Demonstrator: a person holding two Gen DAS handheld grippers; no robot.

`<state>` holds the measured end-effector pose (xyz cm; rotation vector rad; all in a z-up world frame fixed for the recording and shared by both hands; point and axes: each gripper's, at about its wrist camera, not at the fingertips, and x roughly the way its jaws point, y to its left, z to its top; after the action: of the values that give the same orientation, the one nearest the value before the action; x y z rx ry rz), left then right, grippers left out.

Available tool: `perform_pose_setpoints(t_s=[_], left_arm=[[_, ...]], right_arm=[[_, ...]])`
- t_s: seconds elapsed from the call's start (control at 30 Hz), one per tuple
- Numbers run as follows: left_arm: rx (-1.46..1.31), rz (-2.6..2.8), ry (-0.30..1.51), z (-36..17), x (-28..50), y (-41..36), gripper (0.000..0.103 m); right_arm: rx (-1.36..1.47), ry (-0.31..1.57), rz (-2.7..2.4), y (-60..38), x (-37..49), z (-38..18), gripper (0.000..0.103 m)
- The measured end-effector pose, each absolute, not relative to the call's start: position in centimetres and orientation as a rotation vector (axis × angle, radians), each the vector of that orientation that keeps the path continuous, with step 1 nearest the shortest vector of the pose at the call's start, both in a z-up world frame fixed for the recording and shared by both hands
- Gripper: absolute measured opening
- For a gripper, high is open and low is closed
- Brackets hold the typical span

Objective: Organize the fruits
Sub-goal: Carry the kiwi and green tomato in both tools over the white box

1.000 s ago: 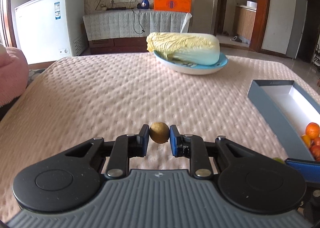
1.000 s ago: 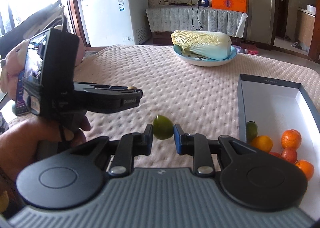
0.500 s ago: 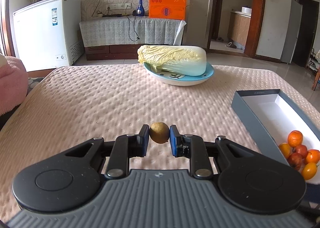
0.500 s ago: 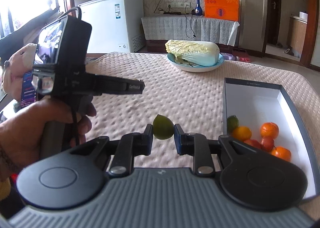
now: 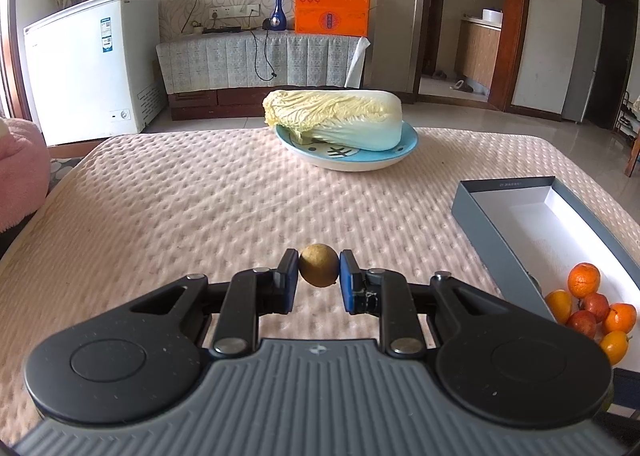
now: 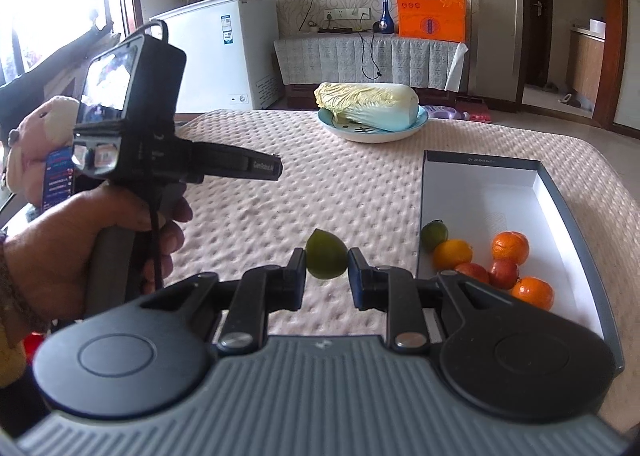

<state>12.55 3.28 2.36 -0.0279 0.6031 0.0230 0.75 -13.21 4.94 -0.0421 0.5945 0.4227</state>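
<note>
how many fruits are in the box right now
6: green lime in the near-left corner, an orange fruit beside it, two oranges, two red fruits between. Others may hide behind the right gripper.

Napa cabbage [image 5: 336, 118] on blue plate [image 5: 406, 146], white freezer [image 5: 92, 64], orange bag [image 5: 331, 2]

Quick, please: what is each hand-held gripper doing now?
Left hand-held gripper: closed on a brown fruit.
Right hand-held gripper: closed on a green fruit.
</note>
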Motion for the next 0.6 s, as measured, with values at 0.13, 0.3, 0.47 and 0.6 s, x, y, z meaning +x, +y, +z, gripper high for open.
perform_pose_setpoints(t_s=[0.13,0.3,0.47,0.6], left_arm=[[-0.028,0.013,0.599,2.5,12.8,2.5,0.026],[-0.026,-0.017,0.597,2.9,13.1,0.8,0.026],[-0.039,-0.085,0.571,3.8,13.2,-1.9,0.026],[-0.036,-0.160,0.551,4.4,13.2,-5.1,0.026]], right_arm=[[-0.039,0.593,0.423,-13.9,0.6,5.0,0.025],[-0.019,0.578,0.404,-15.3,0.5,5.5,0.025],[0.001,0.576,0.364,-17.2,0.5,5.4,0.025],[0.027,0.586,0.315,-19.2,0.7,5.2,0.025]])
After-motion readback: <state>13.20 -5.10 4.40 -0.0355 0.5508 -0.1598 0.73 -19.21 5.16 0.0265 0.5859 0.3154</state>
